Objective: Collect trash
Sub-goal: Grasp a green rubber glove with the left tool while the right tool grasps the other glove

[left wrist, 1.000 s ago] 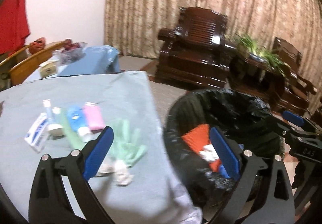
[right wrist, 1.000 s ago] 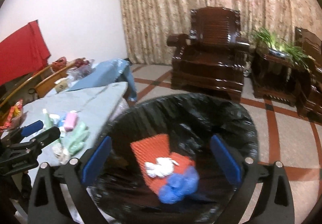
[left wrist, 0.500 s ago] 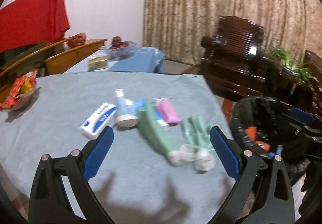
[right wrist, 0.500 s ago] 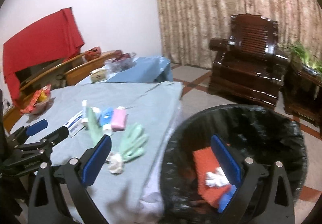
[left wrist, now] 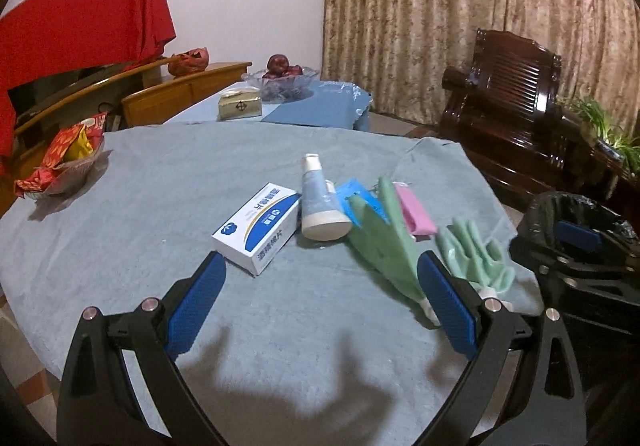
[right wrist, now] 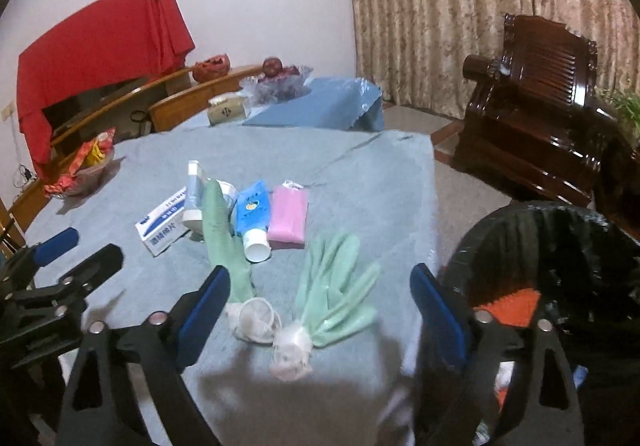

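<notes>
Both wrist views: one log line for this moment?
left gripper open, empty | right gripper open over green gloves | bin beside table

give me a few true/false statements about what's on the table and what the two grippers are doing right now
1. The left gripper holds the white and blue cardboard box. False: its jaws are open and empty, and the box lies on the grey-blue tablecloth.
2. The two pale green rubber gloves lie on the table, outside the bin. True.
3. The pink flat packet lies beside the blue squeeze tube with a white cap. True.
4. The black-lined trash bin is empty. False: an orange-red piece shows inside it.
5. The right gripper is open with nothing between its pads. True.
</notes>
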Motion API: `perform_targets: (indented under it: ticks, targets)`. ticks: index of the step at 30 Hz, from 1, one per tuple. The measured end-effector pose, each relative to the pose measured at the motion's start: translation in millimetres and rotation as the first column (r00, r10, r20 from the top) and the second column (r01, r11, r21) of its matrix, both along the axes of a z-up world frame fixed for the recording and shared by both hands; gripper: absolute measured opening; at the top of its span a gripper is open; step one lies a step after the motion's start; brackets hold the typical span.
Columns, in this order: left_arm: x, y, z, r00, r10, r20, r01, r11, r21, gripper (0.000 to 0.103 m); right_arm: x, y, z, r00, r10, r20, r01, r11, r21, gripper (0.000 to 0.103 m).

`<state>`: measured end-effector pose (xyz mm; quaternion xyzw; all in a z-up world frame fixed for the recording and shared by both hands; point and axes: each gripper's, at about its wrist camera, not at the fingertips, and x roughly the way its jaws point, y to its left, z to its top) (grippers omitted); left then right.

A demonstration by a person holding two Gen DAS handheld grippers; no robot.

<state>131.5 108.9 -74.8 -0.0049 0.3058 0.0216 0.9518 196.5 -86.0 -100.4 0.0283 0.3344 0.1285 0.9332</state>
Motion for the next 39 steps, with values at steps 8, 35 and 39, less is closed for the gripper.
perform_targets:
  ticks: [8, 35, 39]
  targets:
    - [23.7, 5.6, -12.2, 1.0, 0.006, -0.02, -0.006, 1.0, 0.004, 0.094, 45.9, 10.7, -35.8, 0.993, -0.016, -0.121, 0.012, 0.999, -0.032, 0.07]
    - [75.9, -38.9, -40.7, 0.988, -0.093, -0.125, 0.085, 0.994, -0.07, 0.077, 55.7, -14.0, -14.3, 0.99, -0.008, -0.142, 0.012, 1.0, 0.024, 0.019]
    - [85.6, -44.8, -54.6, 0.975, -0.126, -0.182, 0.105, 0.987, -0.119, 0.046, 56.5, -16.7, -11.3, 0.99, -0.007, -0.14, 0.011, 1.0, 0.027, 0.019]
